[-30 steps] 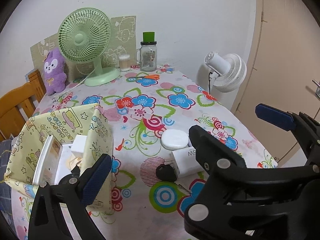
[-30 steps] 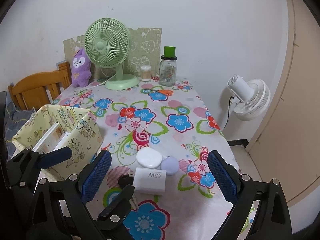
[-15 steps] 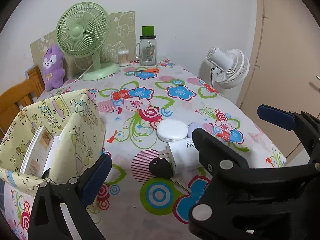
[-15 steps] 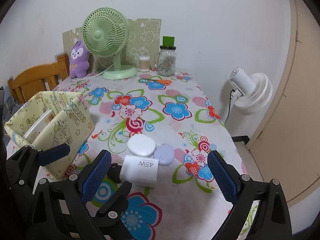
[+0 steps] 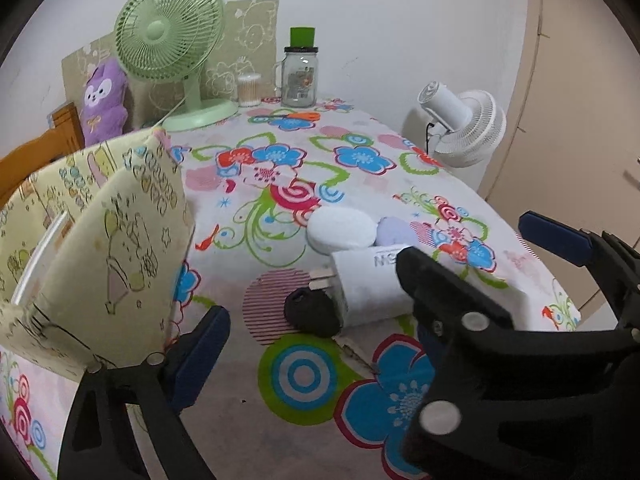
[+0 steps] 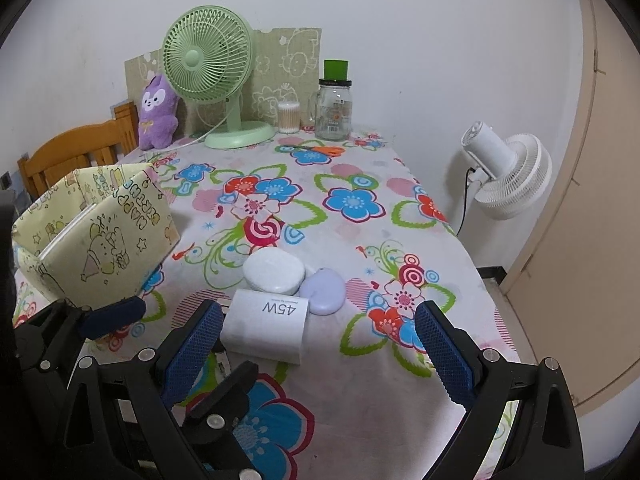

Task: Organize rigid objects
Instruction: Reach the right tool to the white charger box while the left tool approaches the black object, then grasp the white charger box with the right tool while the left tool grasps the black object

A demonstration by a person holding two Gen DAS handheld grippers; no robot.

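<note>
Both grippers (image 6: 320, 344) angled down over charger (image 6: 266, 326)

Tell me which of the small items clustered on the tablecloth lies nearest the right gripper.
The white charger block marked 45W. It lies just ahead of the right gripper; the white oval case and lilac oval case sit behind it.

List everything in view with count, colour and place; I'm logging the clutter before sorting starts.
Charger: 1, white, near table edge.
Oval case: 1, white, behind charger.
Pebble-shaped case: 1, lilac, right of oval case.
Black item: 1, at charger's plug end.
Fabric bin: 1, yellow, table's left.
Desk fan: 1, green, back.
Plush: 1, purple, back left.
Jar: 1, glass, green-topped, back.
Scissors: 1, orange.
Floor fan: 1, white, right.
Left gripper: closing, nothing between.
Right gripper: open.
</note>
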